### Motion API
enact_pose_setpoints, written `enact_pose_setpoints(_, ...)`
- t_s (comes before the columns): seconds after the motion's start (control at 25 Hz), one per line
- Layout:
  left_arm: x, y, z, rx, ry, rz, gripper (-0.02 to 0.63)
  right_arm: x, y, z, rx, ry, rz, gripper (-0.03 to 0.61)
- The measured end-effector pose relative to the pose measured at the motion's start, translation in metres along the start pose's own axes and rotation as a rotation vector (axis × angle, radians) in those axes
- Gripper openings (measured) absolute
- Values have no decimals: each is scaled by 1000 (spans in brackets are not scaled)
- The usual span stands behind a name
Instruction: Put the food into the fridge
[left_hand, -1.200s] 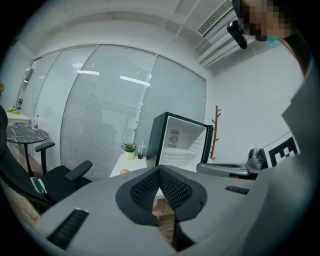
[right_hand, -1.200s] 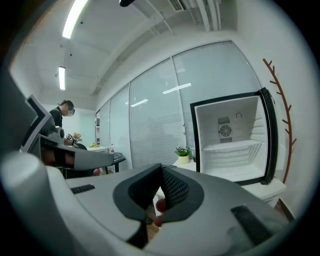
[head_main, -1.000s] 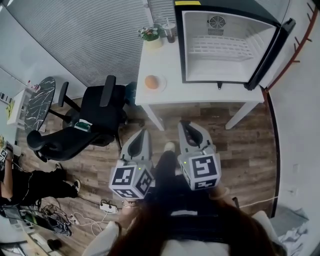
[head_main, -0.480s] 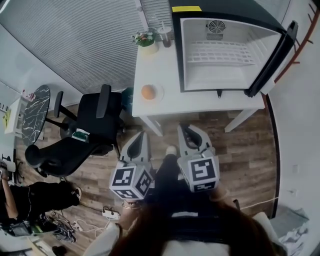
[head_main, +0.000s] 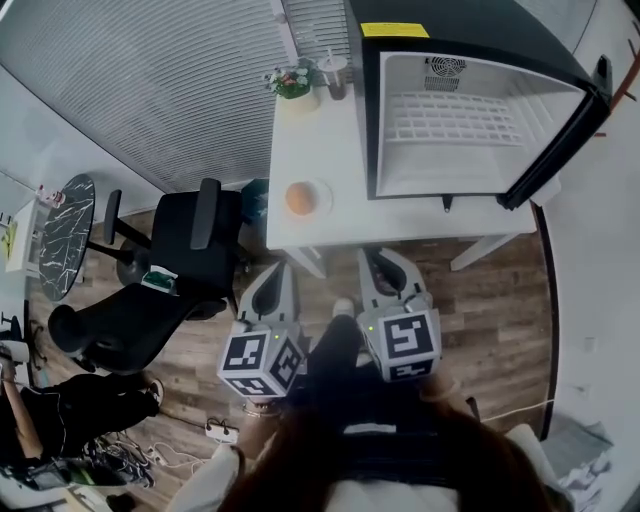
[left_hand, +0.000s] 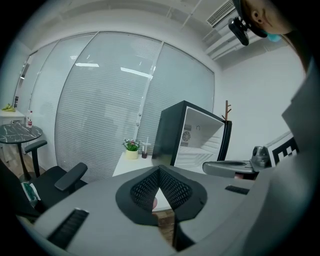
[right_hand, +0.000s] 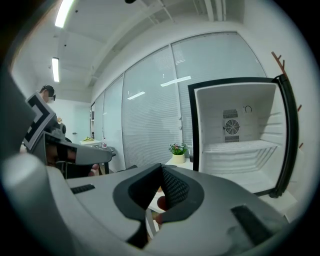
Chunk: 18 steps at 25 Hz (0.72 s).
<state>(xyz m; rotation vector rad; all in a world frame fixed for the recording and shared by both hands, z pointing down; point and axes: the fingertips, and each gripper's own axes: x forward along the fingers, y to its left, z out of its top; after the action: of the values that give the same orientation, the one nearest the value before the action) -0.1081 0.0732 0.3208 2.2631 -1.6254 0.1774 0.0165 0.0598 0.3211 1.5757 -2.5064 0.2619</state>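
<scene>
Round orange food item (head_main: 299, 197) sat on a small white plate (head_main: 322, 197) near the front-left corner of the white rectangular table (head_main: 320, 130), untouched by either claw. To its right, a black mini fridge with white interior (head_main: 470, 165) took up the right side of the tabletop, its black door (head_main: 562, 135) swung wide toward the right edge. At the back-left corner stood a small potted plant in a pale pot (head_main: 292, 80), with a dark cup with a straw (head_main: 335, 72) just beside it.

Left gripper (head_main: 277, 272) and right gripper (head_main: 377, 258) were held side by side near the front edge, over the wood-plank floor (head_main: 500, 300), both aimed at the table. Both were clenched, jaws together, nothing between them. A black office chair (head_main: 175, 265) stood left of the table.
</scene>
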Motion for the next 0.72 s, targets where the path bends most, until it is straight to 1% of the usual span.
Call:
enact_pose_setpoints(0.2, 14, 20, 3, -8, 12, 17, 5, 23, -2, 0, 1, 27, 12, -2)
enact_pose_setpoints(0.4, 29, 39, 2, -11, 35, 25, 5, 41, 5, 0, 43, 30, 67, -2)
enact_pose_setpoints(0.52, 38, 49, 3, -13, 44, 23, 5, 53, 3, 1, 43, 33, 55, -2)
enact_pose_setpoints(0.72, 54, 64, 5, -21, 53, 17, 5, 72, -1, -1, 37, 67, 25, -2)
